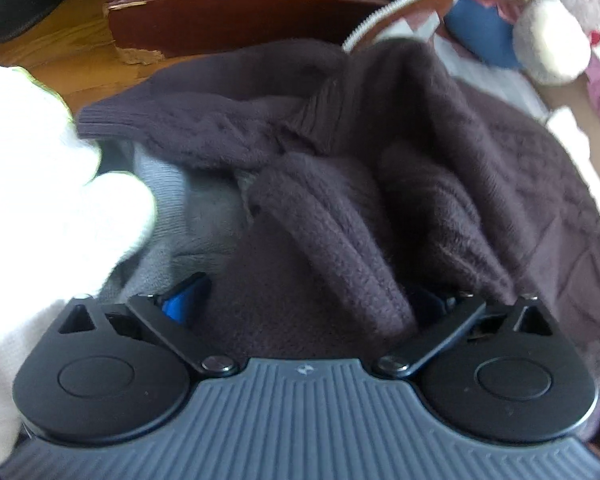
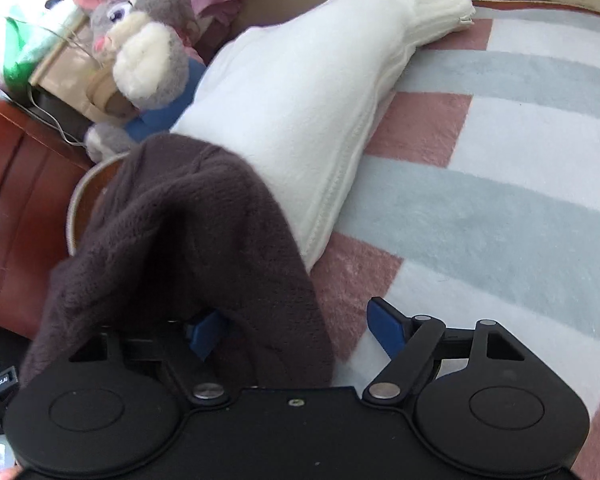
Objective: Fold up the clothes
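The dark knitted sweater (image 1: 340, 184) fills the middle of the left wrist view, bunched in thick folds; one ribbed cuff or hem reaches toward the upper left of the frame, and a grey garment (image 1: 188, 208) shows under it at middle left, beside a white cloth (image 1: 40, 184) along the left edge.

The left gripper (image 1: 304, 300) has its jaws set wide apart, and a roll of the knit runs down between them toward the lower middle of the frame; the fabric lies in the gap, but the blue pads are far apart and do not press it, so I judge the sweater is draped there, not clamped.

In the right wrist view the same sweater (image 2: 172, 248) hangs at the lower left of the frame, over the left finger of the right gripper (image 2: 300, 332); this gripper is also spread wide, and its right blue pad (image 2: 386, 330) stands free above the striped blanket (image 2: 500, 184); a white pillow (image 2: 300, 112) lies from the middle to the upper right, and a plush rabbit (image 2: 140, 40) sits at upper left.

The relation that matters: the bulk of the sweater lies straight ahead of the left gripper, its folds running along the fingers, while for the right gripper it lies off to the left side; the left one seems better placed to close on it.

Whether the sweater is being spread or gathered, this scene cannot settle.
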A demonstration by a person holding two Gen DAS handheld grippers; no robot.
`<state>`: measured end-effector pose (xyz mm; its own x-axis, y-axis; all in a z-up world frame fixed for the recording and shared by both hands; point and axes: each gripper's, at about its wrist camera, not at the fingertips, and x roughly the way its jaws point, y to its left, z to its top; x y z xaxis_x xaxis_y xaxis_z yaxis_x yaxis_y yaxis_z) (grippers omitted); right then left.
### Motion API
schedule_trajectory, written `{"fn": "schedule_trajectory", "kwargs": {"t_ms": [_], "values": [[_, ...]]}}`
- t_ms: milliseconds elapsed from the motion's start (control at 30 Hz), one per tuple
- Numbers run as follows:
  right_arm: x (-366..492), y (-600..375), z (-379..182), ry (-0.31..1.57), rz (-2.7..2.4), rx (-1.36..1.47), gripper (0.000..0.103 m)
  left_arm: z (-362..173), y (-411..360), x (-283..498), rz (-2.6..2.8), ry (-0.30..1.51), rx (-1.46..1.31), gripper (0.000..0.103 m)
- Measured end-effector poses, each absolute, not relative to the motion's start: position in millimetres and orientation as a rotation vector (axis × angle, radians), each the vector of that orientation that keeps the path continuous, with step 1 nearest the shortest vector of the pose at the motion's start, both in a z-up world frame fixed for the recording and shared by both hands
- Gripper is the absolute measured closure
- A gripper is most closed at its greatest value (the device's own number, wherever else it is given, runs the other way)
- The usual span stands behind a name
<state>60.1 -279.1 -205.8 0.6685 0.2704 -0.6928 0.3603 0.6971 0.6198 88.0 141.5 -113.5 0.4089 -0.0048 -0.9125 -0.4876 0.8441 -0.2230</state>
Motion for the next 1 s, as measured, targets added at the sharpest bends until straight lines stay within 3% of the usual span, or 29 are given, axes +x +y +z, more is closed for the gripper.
{"fn": "schedule_trajectory", "kwargs": {"t_ms": [33, 67, 133, 200, 400, 567, 633, 700, 733, 767, 833, 933, 1000], "values": [[57.2, -277.7, -203.0, 0.855, -0.027, 0.892, 0.074, -117.1, 138.5, 89.0, 0.321, 1.123, -0.483, 0.000], [51.8, -274.9, -198.4, 0.832, -0.014, 0.934, 0.087, -114.6, 137.5, 88.2, 0.303, 1.106, -0.472, 0.000], [38.3, -268.0, -183.6, 0.771, -0.006, 0.966, 0.089, -109.3, 135.7, 86.5, 0.264, 1.073, -0.450, 0.008], [22.5, -262.7, -160.5, 0.690, 0.030, 0.963, 0.091, -104.0, 133.9, 84.9, 0.227, 1.040, -0.429, 0.050], [-26.0, -273.6, -92.4, 0.541, 0.260, 1.083, 0.095, -71.3, 93.7, 57.8, 0.104, 0.861, -0.116, 0.078], [-31.9, -265.9, -91.6, 0.615, 0.215, 0.906, 0.093, -48.6, 77.8, 47.9, -0.003, 0.805, -0.125, 0.079], [-33.1, -262.2, -92.9, 0.648, 0.189, 0.825, 0.089, -50.0, 76.6, 56.8, 0.006, 0.844, -0.126, 0.073], [-34.4, -258.4, -94.3, 0.681, 0.163, 0.744, 0.072, -55.2, 80.3, 70.2, 0.025, 0.902, -0.176, 0.048], [-30.4, -258.7, -101.2, 0.705, 0.145, 0.737, 0.049, -59.1, 88.0, 75.5, -0.241, 0.959, -0.097, 0.043], [-23.6, -260.1, -111.5, 0.733, 0.124, 0.750, 0.043, -63.4, 93.0, 78.9, -0.253, 0.991, -0.155, 0.034], [-25.5, -261.8, -127.5, 0.770, 0.098, 0.786, 0.043, -72.0, 102.7, 85.5, -0.265, 1.053, -0.277, 0.032], [-33.6, -263.9, -149.8, 0.818, 0.065, 0.842, 0.030, -78.7, 110.8, 90.0, -0.285, 1.055, -0.346, 0.031], [-38.9, -265.3, -164.7, 0.850, 0.043, 0.880, 0.027, -84.6, 112.2, 92.8, -0.299, 1.066, -0.367, 0.028]]}}
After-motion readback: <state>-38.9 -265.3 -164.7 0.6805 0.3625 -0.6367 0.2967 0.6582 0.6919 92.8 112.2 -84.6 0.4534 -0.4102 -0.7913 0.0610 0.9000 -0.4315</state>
